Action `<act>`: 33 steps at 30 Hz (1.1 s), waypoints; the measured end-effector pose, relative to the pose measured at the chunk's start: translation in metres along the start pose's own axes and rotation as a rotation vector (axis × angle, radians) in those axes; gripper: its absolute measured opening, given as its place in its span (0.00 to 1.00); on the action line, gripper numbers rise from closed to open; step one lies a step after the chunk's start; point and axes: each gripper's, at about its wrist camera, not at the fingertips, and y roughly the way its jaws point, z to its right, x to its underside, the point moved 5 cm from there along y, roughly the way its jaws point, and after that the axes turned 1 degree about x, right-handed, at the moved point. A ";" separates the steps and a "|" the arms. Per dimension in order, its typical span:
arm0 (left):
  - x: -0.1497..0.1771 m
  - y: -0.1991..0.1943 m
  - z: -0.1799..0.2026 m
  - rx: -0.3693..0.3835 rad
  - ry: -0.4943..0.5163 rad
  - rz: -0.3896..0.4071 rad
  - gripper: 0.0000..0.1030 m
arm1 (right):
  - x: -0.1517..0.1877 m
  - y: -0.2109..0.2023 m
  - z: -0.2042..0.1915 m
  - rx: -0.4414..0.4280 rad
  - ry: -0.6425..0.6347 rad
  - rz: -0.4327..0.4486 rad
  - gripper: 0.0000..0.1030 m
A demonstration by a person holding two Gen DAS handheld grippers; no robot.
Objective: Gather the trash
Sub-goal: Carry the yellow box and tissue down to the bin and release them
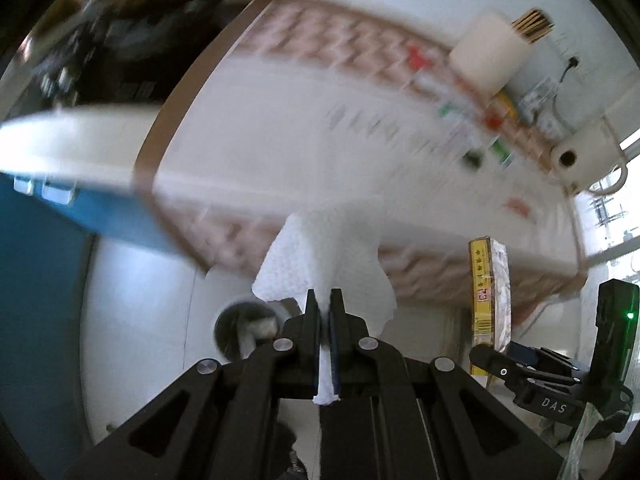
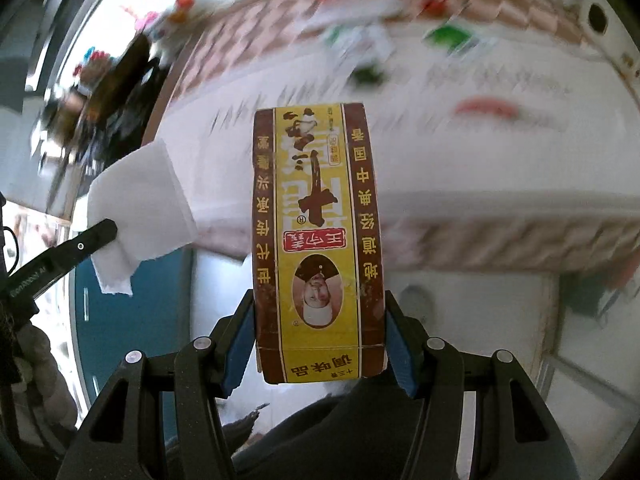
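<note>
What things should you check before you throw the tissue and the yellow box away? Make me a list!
1. Left gripper shut on the paper tissue: ok.
2. Right gripper clamped on the yellow seasoning box: ok.
3. Both items lifted clear of the table: ok.
4. Grippers apart, not bumping each other: ok.
5. Trash bin in sight: cannot tell, the views are blurred.
6. More litter left on the table: cannot tell which of the blurred coloured bits are trash.

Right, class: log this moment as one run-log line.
left gripper: shut on paper towel | right gripper: shut on seasoning box | both lifted off table
</note>
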 end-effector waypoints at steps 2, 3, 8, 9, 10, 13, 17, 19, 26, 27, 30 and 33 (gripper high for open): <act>0.029 0.026 -0.034 -0.016 -0.019 -0.068 0.02 | 0.037 0.029 -0.021 -0.007 0.011 -0.044 0.59; 0.039 0.039 -0.046 -0.014 -0.028 -0.096 0.02 | 0.053 0.045 -0.030 -0.006 0.013 -0.064 0.59; 0.096 0.142 -0.110 -0.034 -0.078 -0.253 0.02 | 0.130 0.159 -0.049 0.025 0.054 -0.195 0.59; 0.107 0.174 -0.124 -0.041 -0.085 -0.280 0.02 | 0.137 0.175 -0.049 0.028 0.061 -0.210 0.59; 0.113 0.197 -0.135 -0.053 -0.094 -0.297 0.02 | 0.147 0.199 -0.049 0.033 0.069 -0.228 0.59; 0.132 0.265 -0.166 -0.057 -0.139 -0.351 0.02 | 0.166 0.273 -0.043 0.051 0.080 -0.264 0.59; 0.153 0.358 -0.198 -0.051 -0.183 -0.413 0.02 | 0.178 0.374 -0.028 0.059 0.087 -0.306 0.59; 0.158 0.387 -0.203 -0.049 -0.177 -0.429 0.03 | 0.181 0.423 -0.020 0.072 0.064 -0.318 0.59; 0.184 0.445 -0.229 -0.126 -0.164 -0.466 0.24 | 0.184 0.531 0.000 0.091 0.014 -0.374 0.59; 0.184 0.445 -0.234 -0.126 -0.171 -0.451 0.49 | 0.184 0.539 0.001 0.087 0.015 -0.378 0.60; 0.184 0.436 -0.241 -0.132 -0.184 -0.383 0.86 | 0.182 0.549 0.004 0.087 -0.006 -0.380 0.71; 0.181 0.421 -0.244 -0.161 -0.182 -0.350 0.97 | 0.182 0.546 0.000 0.100 -0.023 -0.366 0.89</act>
